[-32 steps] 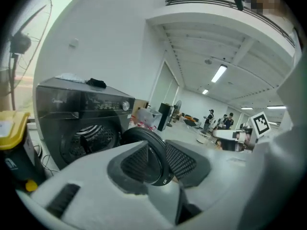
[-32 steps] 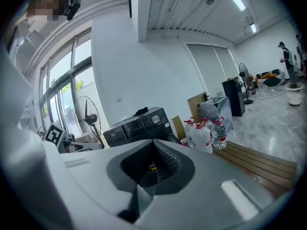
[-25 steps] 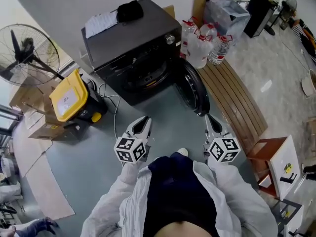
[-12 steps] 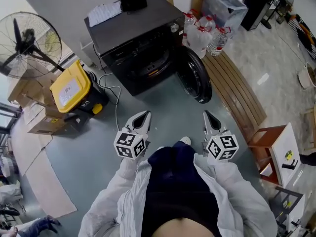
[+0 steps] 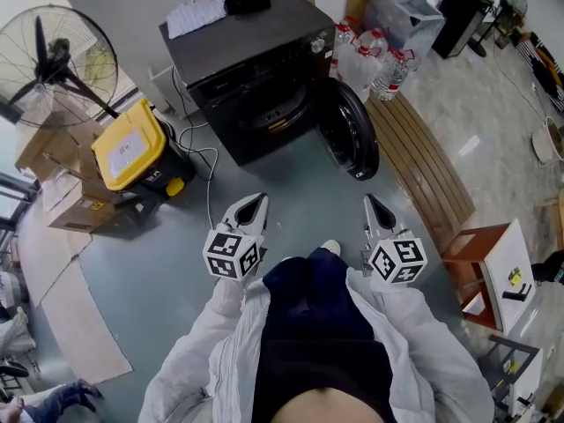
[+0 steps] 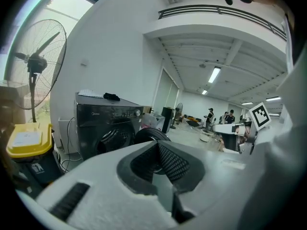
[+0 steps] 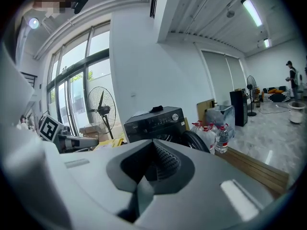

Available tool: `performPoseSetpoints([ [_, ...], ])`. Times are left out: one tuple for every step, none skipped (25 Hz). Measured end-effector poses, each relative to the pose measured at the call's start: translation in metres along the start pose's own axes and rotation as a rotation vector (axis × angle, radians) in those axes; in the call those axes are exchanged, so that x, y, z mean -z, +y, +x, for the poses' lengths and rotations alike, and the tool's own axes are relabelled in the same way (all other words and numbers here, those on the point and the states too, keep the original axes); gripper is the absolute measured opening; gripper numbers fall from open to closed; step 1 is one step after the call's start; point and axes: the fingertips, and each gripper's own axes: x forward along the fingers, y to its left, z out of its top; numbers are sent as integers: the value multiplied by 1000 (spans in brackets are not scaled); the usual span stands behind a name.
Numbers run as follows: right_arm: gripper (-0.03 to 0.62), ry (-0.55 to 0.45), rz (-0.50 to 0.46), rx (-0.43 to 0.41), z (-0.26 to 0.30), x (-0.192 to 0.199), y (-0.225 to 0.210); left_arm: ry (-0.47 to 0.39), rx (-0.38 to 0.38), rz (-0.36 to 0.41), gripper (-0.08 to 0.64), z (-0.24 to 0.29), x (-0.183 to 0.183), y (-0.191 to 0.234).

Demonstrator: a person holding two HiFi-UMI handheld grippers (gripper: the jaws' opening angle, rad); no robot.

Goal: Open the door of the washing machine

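The dark washing machine [image 5: 256,69] stands against the wall, its round door [image 5: 348,139] swung wide open to the right and the drum opening exposed. Both grippers hang close to the person's body, well short of the machine and touching nothing. My left gripper [image 5: 254,205] is shut and empty; past its jaws [image 6: 160,162] in the left gripper view stand the machine [image 6: 103,123] and its door [image 6: 148,134]. My right gripper [image 5: 374,205] is shut and empty too, and its view [image 7: 153,164] faces the machine [image 7: 156,123] and the door [image 7: 194,140].
A yellow-lidded bin [image 5: 132,152] and cardboard boxes [image 5: 79,210] sit left of the machine, with a standing fan [image 5: 53,60] behind. Water bottles [image 5: 370,60] and a wooden bench [image 5: 423,174] lie to the right. A cable [image 5: 207,174] trails on the floor.
Both grippers have drawn back from the washing machine toward the person. The door has stayed open.
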Motion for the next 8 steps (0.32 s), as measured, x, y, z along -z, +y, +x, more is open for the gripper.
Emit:
performPoseSetpoints([
  [8, -2, 3, -1, -1, 1, 1, -1, 0, 1, -2, -1, 1, -2],
  [8, -4, 6, -4, -2, 2, 3, -2, 0, 2, -2, -3, 2, -4],
  [8, -4, 7, -7, -3, 3, 5, -2, 1, 4, -2, -5, 4, -5],
  [8, -4, 6, -10, -4, 4, 8, -1, 1, 6, -2, -7, 6, -6],
  [8, -4, 4, -13, -5, 5, 10, -1, 1, 8, -2, -8, 7, -7],
  [8, -5, 2, -16, -6, 5, 11, -2, 1, 9, -2, -10, 8, -9],
  [8, -6, 0, -17, -7, 5, 13, -2, 2, 10, -2, -12, 9, -10],
  [8, -7, -1, -19, -8, 6, 14, -3, 2, 10, -2, -14, 9, -11],
])
